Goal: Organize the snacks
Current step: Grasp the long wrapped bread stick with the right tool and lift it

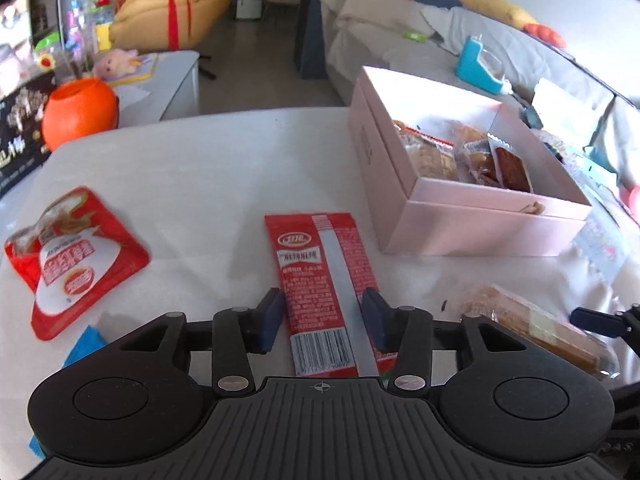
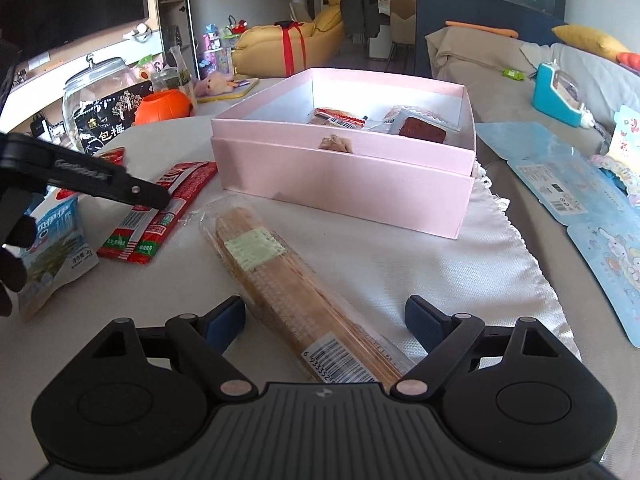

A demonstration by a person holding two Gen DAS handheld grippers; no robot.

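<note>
A long red snack packet (image 1: 324, 280) lies flat on the white table between the fingers of my left gripper (image 1: 325, 320), whose pads stand at its two edges without a clear squeeze. The packet also shows in the right wrist view (image 2: 160, 216). A long clear-wrapped biscuit pack (image 2: 288, 288) lies between the wide-open fingers of my right gripper (image 2: 325, 320); it also shows in the left wrist view (image 1: 540, 328). An open pink box (image 2: 340, 184) holds several wrapped snacks. A red and white pouch (image 1: 76, 260) lies at the left.
A blue and white snack bag (image 2: 52, 252) lies at the table's left. An orange pumpkin pot (image 1: 80, 112), a glass jar (image 2: 92, 96) and a black box stand at the far left. Blue card packs (image 2: 568, 184) lie on the sofa at right.
</note>
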